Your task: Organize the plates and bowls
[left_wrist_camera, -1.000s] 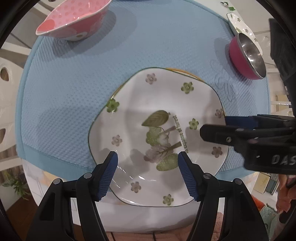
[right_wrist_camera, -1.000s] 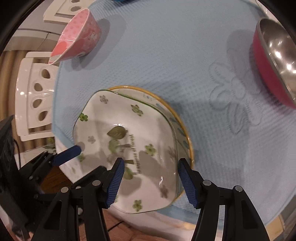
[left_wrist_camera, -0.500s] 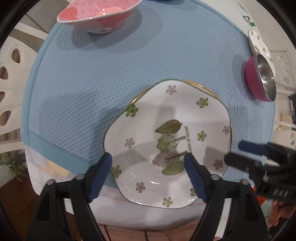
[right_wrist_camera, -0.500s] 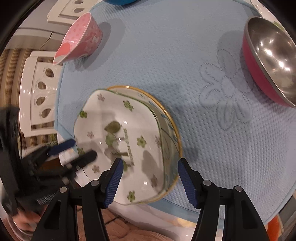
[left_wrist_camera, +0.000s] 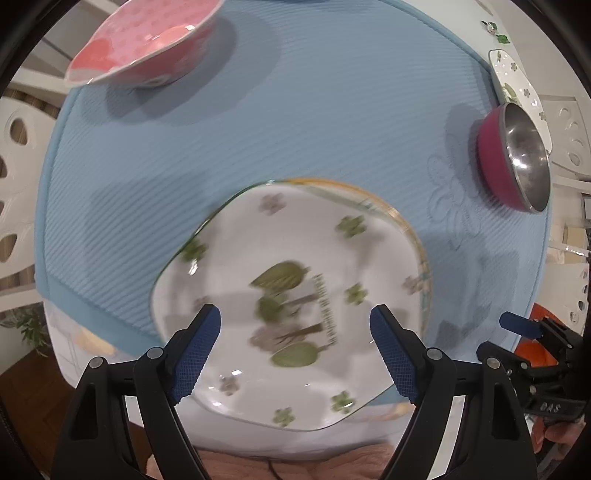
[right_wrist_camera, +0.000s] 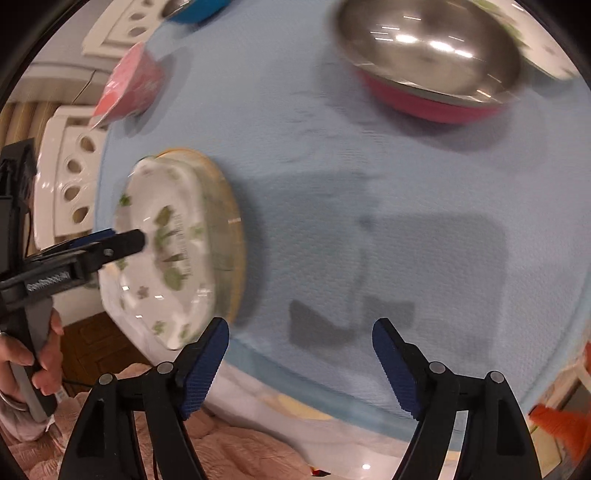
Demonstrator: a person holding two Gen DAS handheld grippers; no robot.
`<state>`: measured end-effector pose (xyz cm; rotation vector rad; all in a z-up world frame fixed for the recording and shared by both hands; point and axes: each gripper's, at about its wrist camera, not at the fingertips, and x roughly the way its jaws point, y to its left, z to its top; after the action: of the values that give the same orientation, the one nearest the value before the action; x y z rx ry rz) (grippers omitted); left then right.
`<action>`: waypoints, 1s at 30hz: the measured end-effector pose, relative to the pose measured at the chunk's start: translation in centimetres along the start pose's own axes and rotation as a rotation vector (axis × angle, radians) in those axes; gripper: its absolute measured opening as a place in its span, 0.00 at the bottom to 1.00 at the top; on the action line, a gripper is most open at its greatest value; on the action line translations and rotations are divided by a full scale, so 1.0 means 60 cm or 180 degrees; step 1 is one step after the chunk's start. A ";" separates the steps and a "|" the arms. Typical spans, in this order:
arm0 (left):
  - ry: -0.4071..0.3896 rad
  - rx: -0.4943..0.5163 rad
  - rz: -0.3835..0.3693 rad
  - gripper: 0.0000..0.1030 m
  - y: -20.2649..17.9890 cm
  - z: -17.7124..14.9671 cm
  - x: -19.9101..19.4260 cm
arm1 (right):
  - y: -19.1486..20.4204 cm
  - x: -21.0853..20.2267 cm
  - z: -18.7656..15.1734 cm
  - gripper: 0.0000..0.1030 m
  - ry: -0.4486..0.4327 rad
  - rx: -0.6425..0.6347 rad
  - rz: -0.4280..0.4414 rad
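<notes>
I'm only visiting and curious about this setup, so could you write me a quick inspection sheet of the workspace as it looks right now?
Surface: blue textured mat, flower embossed.
Job's things: floral plate stacked on a yellow-rimmed plate; pink dotted bowl; red steel-lined bowl; another floral plate at the mat's edge; blue bowl.
Clutter: nothing seen.
Grippers: left gripper open above the floral plate; right gripper open over bare mat, jaws just opened.
Cables: nothing clearly seen.
Surroundings: white chairs, potted plant.

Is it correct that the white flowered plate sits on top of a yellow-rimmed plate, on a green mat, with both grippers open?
Not quite: the mat is light blue, as the left wrist view shows. The white flowered plate does sit on the yellow-rimmed plate, and the left gripper and right gripper are open.
</notes>
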<state>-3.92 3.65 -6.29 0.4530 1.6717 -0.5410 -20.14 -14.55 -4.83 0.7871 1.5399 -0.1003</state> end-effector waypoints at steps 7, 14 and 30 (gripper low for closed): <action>-0.0098 0.0118 -0.0112 0.80 -0.081 0.077 -0.019 | -0.108 -0.050 0.021 0.76 -0.0138 0.0194 -0.0136; -0.0319 0.0204 -0.0261 0.80 -0.164 0.186 -0.055 | -0.205 -0.141 0.081 0.76 -0.0419 0.0395 -0.0225; -0.0504 0.0232 -0.0478 0.80 -0.339 0.329 -0.034 | -0.323 -0.199 0.293 0.76 -0.1090 0.0872 -0.0172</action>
<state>0.57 -24.39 -4.84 0.3298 1.5450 -0.7320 -16.37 -43.08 -4.27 0.8915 1.2348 -0.4707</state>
